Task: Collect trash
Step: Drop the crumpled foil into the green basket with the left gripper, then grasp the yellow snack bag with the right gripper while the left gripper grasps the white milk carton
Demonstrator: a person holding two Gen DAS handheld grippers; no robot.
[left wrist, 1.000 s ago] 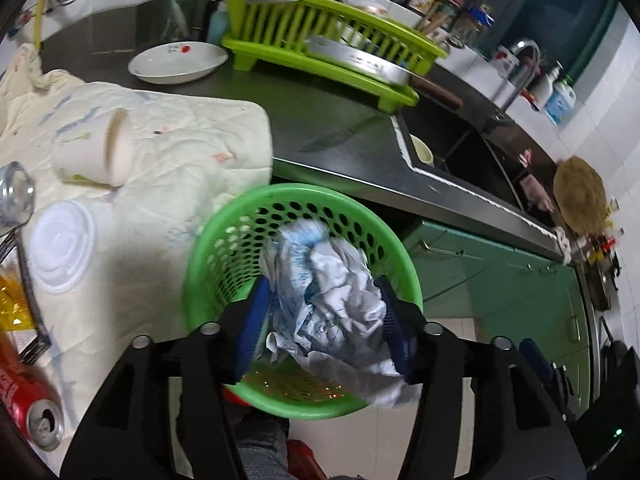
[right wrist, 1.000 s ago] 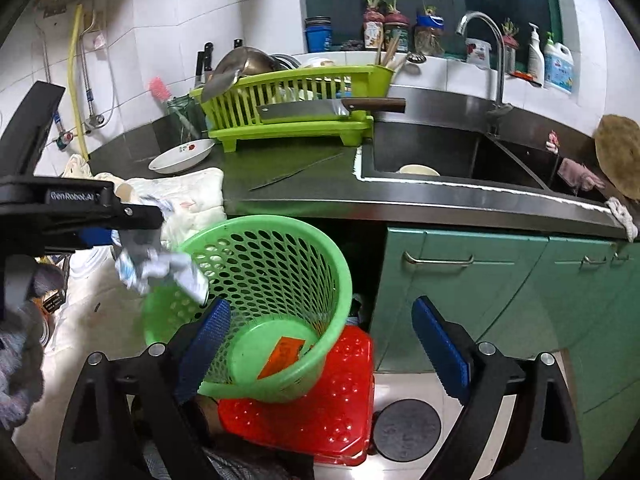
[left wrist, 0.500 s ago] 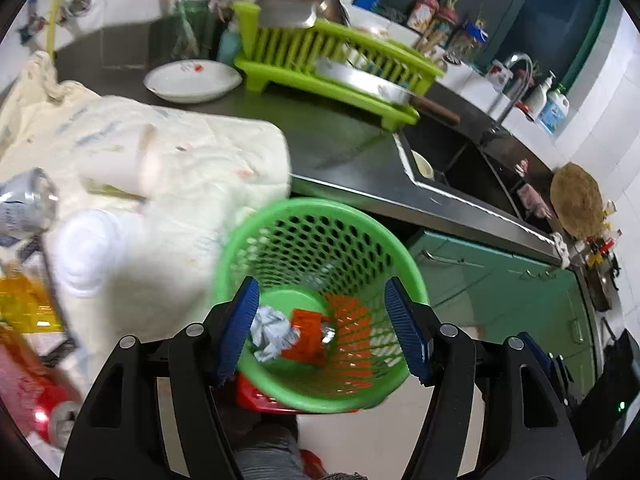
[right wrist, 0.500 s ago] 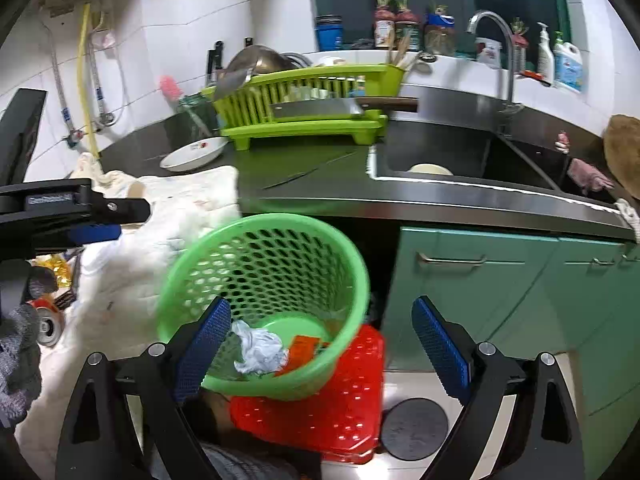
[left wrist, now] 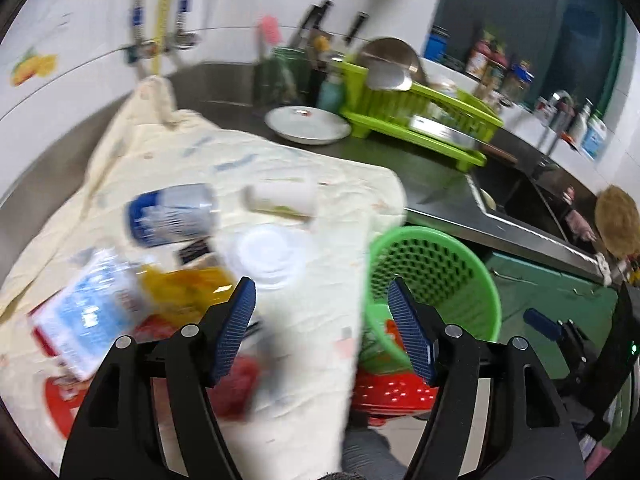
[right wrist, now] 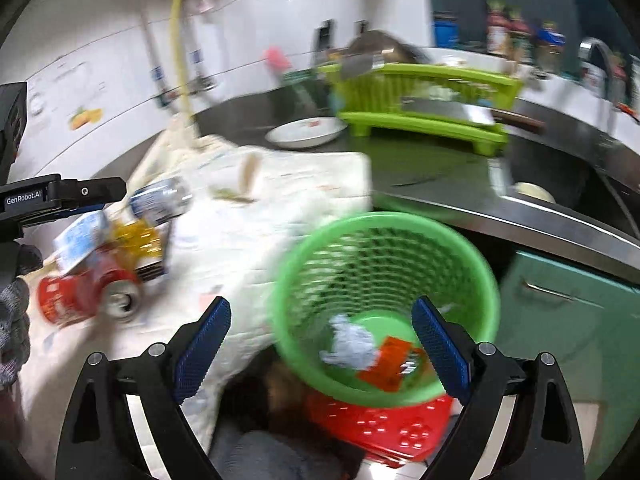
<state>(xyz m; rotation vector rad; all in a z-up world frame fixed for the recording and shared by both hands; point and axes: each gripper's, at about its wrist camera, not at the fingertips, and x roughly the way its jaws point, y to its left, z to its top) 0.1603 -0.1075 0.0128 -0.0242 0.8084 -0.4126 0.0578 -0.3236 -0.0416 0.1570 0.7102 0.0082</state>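
A green mesh basket (left wrist: 436,272) (right wrist: 384,280) stands at the counter's edge. In it lie a crumpled white paper (right wrist: 348,344) and an orange wrapper (right wrist: 392,364). My left gripper (left wrist: 320,308) hovers over the cream cloth (left wrist: 320,200), left of the basket; its jaws are opening and hold nothing. On the cloth lie a blue-white can (left wrist: 172,216), a paper cup (left wrist: 280,198), a white lid (left wrist: 268,256), a yellow wrapper (left wrist: 184,288), a blue-white packet (left wrist: 88,312) and a red can (right wrist: 84,296). My right gripper (right wrist: 320,320) is open and empty above the basket's left rim.
Behind the cloth on the dark counter are a white plate (left wrist: 308,124) and a lime dish rack (left wrist: 420,120). The sink (left wrist: 520,192) lies to the right, above green cabinets (right wrist: 580,320). A red stool (right wrist: 384,428) carries the basket. A gloved hand (right wrist: 12,320) shows at the far left.
The crumpled paper left my left gripper and fell into the basket. That gripper opened wider and swung left over the cloth. The right gripper turned left as well, still open.
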